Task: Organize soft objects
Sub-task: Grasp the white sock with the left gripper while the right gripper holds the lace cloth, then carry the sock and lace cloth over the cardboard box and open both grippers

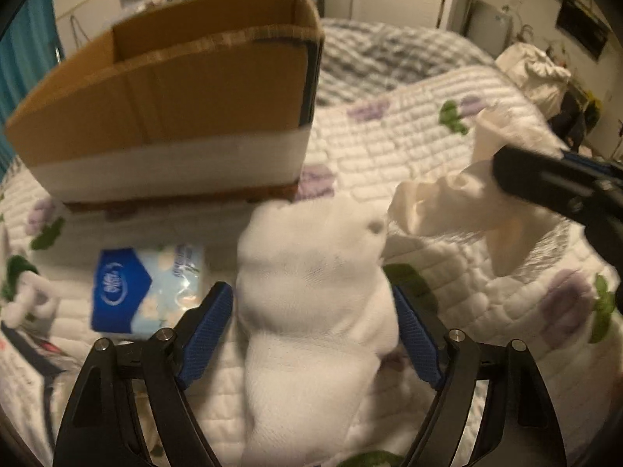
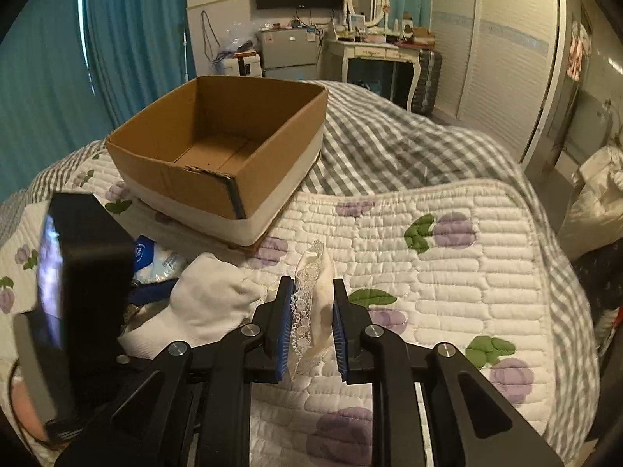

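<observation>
A white sock (image 1: 311,292) lies on the quilted bed between the blue pads of my left gripper (image 1: 315,303); the jaws stand wide on either side of it, not pressing it. The sock also shows in the right wrist view (image 2: 210,299). My right gripper (image 2: 311,303) is shut on a cream lace-trimmed cloth (image 2: 315,284) and holds it above the quilt. In the left wrist view that gripper (image 1: 502,179) and the cloth (image 1: 447,206) hang at the right. An open cardboard box (image 2: 218,148) stands on the bed beyond; in the left wrist view the box (image 1: 175,116) is at the upper left.
A blue tissue pack (image 1: 144,288) lies left of the sock, in front of the box. A small white soft item (image 1: 27,299) sits at the far left. The floral quilt (image 2: 447,280) stretches to the right over a grey checked blanket (image 2: 389,148). Furniture stands beyond the bed.
</observation>
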### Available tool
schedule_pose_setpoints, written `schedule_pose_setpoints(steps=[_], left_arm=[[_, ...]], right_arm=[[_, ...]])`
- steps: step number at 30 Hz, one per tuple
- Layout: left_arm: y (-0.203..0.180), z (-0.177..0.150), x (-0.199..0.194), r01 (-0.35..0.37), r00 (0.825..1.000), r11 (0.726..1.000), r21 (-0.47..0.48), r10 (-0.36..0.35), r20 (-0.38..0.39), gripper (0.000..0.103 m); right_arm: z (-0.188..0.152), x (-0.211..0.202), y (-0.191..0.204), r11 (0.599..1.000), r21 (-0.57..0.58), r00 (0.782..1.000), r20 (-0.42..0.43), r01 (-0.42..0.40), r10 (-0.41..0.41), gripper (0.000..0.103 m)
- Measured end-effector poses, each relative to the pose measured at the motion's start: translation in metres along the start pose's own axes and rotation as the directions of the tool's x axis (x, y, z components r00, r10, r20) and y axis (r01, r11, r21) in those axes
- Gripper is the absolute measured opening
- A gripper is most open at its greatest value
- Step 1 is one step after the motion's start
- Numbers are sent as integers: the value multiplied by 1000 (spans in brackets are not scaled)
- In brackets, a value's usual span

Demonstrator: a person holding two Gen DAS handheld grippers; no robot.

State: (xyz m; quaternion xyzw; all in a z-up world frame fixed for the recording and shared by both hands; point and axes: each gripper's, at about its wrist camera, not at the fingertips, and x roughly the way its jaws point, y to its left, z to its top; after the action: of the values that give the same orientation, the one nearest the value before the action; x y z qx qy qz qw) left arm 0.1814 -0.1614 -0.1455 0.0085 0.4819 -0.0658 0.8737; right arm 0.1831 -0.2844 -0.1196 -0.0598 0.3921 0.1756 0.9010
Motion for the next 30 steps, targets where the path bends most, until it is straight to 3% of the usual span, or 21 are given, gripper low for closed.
schedule_pose_setpoints(steps=[5,8,12,18,21,24,30], left_arm=[[2,-10,-15,10,1000,1000,20,-10,4,52],[4,-15,-39,47,999,999,9,-48,15,51],[10,-22,-95,68,994,998,12,-68,89,51],[36,-16,-174,49,975,999,5,-49,216,51],[54,-6,-207,25,961,1000,-10,-21,275,51],[62,16,-214,-11,949,1000,-13,15,316,51],[84,54,-221,-40,925,999,-29,48,377,51]], right_arm=[[-2,-9,0,1000,3,1000,28,14,-14,18],[-3,-20,4,1000,-5,999,47,7,-6,18],[1,-49,3,998,39,996,83,-47,44,18],[27,-120,20,999,2,978,207,-34,33,18],[42,-146,33,999,-21,964,262,-47,51,18],[61,-162,48,997,-42,950,304,-63,73,18],[101,-152,76,993,-74,933,342,-87,107,18]])
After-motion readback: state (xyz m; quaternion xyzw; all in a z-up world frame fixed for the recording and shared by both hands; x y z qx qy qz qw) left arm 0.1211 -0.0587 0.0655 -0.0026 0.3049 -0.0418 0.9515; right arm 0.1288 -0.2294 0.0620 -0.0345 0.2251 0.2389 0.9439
